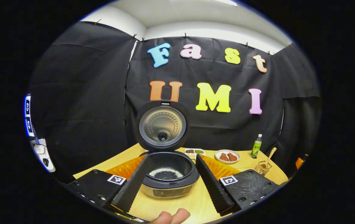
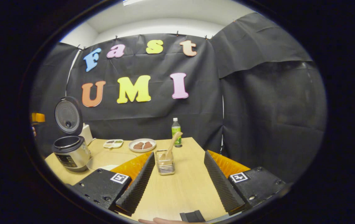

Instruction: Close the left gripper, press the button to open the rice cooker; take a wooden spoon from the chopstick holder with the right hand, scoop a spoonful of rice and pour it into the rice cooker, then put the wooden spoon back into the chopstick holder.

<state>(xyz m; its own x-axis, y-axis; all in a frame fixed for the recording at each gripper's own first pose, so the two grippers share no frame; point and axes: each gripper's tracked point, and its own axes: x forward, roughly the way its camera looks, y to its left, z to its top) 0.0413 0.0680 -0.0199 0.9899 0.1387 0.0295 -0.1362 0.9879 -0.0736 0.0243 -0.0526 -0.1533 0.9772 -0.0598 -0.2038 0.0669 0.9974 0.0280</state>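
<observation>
now the rice cooker (image 1: 166, 177) stands on the wooden surface (image 1: 196, 202) with its lid (image 1: 162, 126) swung up and back, the inner pot showing a shallow layer of white rice (image 1: 166, 173) at its bottom; the left tongs (image 1: 171, 180) are spread wide, one finger to each side of the cooker and touching nothing; fingertips of a hand (image 1: 171, 217) show at the lower edge of the left gripper view; the wooden spoon (image 2: 171, 146) leans handle-up in the wire chopstick holder (image 2: 164, 162), which stands just ahead of the right tongs (image 2: 177, 174), nearer their left finger; the right tongs are likewise parted wide and hold nothing; farther back on the surface lie a white plate (image 2: 142, 145) with two brown pieces, a small divided tray (image 2: 113, 143) and a green bottle (image 2: 175, 128) near the wall; in the right gripper view the open cooker stands far off to the left.
</observation>
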